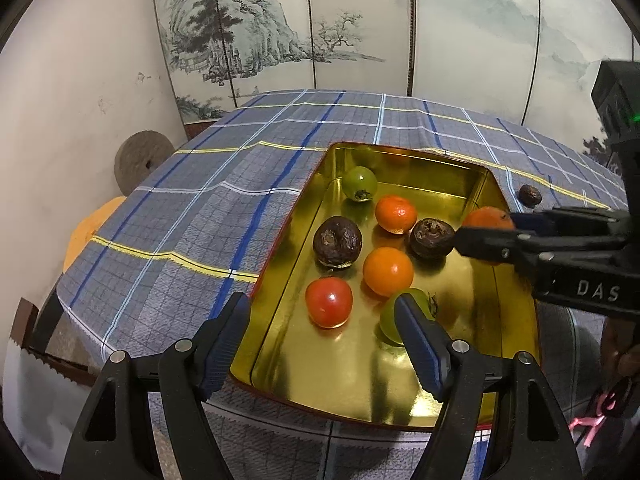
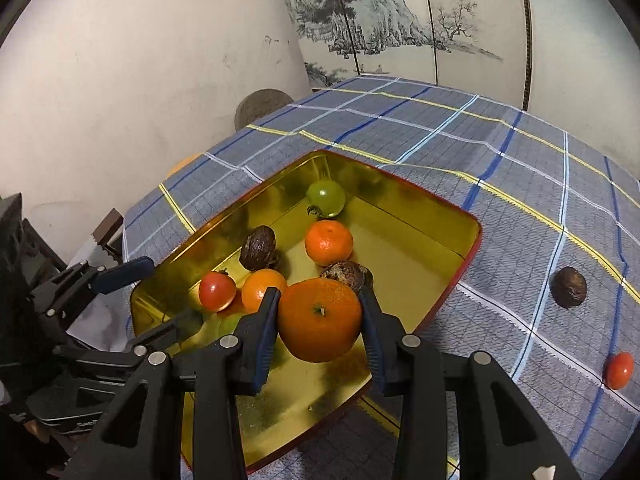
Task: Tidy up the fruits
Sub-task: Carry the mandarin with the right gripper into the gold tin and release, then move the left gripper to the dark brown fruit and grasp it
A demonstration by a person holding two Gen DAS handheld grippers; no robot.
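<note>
A gold tin tray [image 1: 360, 380] [image 2: 420, 248] sits on the plaid cloth and holds several fruits: a green tomato [image 1: 359, 183], oranges [image 1: 396, 214], dark passion fruits [image 1: 337, 241] and a red tomato [image 1: 329, 302]. My right gripper [image 2: 318, 316] is shut on a large orange [image 2: 319, 319] and holds it over the tray's right side; the orange also shows in the left wrist view [image 1: 488, 219]. My left gripper [image 1: 320, 344] is open and empty over the tray's near left corner, with one finger in front of a second green tomato [image 1: 390, 318].
On the cloth to the right of the tray lie a dark passion fruit [image 2: 568, 287] [image 1: 530, 195] and a red tomato [image 2: 618, 370]. A painted folding screen [image 1: 320, 20] stands behind the table. A round stone disc [image 1: 140, 164] leans at the left wall.
</note>
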